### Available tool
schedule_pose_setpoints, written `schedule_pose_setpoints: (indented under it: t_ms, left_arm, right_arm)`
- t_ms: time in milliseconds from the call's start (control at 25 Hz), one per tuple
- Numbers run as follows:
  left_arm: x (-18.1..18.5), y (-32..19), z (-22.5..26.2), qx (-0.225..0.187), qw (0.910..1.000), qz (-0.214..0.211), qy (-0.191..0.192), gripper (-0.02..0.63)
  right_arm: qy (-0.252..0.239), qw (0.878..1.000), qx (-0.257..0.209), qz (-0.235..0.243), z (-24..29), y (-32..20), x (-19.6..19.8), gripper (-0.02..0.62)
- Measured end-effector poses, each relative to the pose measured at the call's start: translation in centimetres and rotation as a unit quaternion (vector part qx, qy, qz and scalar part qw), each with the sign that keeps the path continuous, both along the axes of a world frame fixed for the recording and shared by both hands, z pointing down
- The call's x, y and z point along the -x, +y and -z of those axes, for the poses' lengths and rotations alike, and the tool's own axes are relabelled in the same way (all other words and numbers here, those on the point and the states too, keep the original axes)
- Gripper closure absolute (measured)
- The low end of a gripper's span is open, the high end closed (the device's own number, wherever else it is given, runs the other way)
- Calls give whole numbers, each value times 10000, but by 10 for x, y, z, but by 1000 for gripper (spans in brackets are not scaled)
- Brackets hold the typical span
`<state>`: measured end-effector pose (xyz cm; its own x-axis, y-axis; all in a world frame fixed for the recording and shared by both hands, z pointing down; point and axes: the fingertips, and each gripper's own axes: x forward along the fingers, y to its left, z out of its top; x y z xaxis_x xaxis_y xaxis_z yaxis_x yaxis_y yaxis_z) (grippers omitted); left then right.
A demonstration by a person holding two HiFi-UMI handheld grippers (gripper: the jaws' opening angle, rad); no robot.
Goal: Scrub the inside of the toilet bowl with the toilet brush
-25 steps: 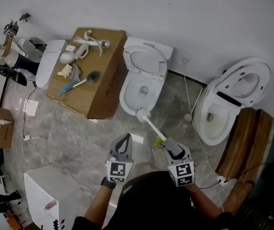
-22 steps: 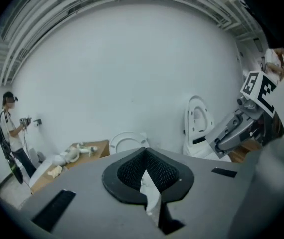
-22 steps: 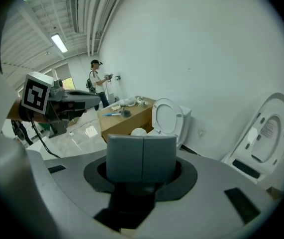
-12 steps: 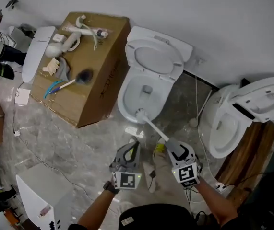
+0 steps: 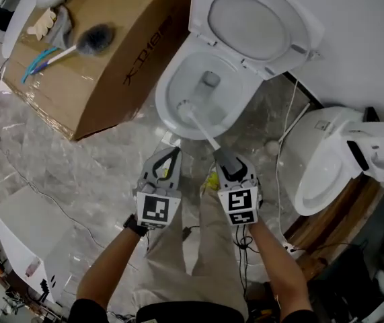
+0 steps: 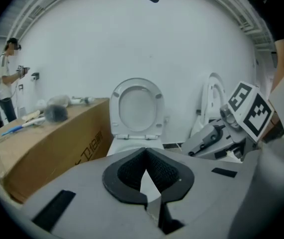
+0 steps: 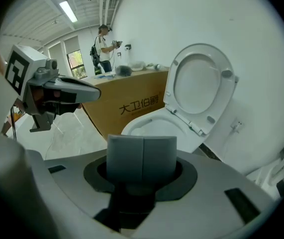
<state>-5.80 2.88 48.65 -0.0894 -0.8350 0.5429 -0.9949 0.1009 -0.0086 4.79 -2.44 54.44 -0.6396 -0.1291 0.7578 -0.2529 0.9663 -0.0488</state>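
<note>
Right gripper point(image 5: 222, 156): jaws clenched on the near end of the toilet brush point(image 5: 204, 130). In the right gripper view the two grey pads stand pressed together along one seam, and the handle itself is hidden behind them. From the head view the white handle runs up and left from the jaws over the front rim. The brush head lies inside the toilet bowl point(image 5: 170, 81), at the front left of the basin, and appears to touch the inner wall; contact cannot be confirmed. Seat and lid point(image 5: 255, 22) stand raised against the white wall. Left gripper point(image 5: 167, 159): jaws drawn together at the tips, nothing between them; it is held just left of the right gripper, above the grey marble floor point(image 5: 77, 160) and short of the bowl. A cardboard box point(image 5: 118, 52) stands just beside the bowl on its left, with a dark-headed duster point(image 5: 94, 38) lying on top. A second toilet point(image 5: 316, 153) stands to the right, apart from the first. A person point(image 7: 104, 46) stands in the background beyond the box.
</note>
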Motion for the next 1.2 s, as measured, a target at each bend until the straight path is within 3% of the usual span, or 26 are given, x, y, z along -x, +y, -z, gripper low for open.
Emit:
schedule_pose_setpoints:
  t_ms: [120,240,360,440,520,640,1200]
  left_arm:
    - [18,7,-38,141,9986,515,65,589]
    - [22,11,-57,151,9973,666,276,589]
    - [19,14,-57,148,9980,460,411,589]
    - [18,21,-59,302,9987,310,264,589]
    - [18,29,-65,468,9983,327,111,589]
    - [17,31,-64,355,9980,454,260,589]
    - [28,42,-65,332,9982,298,413,589]
  right_arm:
    - [134,9997,-43,202,-31,8,17,437]
    - [229,9990,-101,357,-48,13,33,436]
    - [202,9988,-182,404,-55,14,52,436]
    - [169,9990,-152,378,-62,17,63,437]
    - [226,9991,40,362,-76,27,71,436]
    - [254,9989,193,352,-89,39,80,434]
    - [391,9959,-279,762,-86,8,120,434]
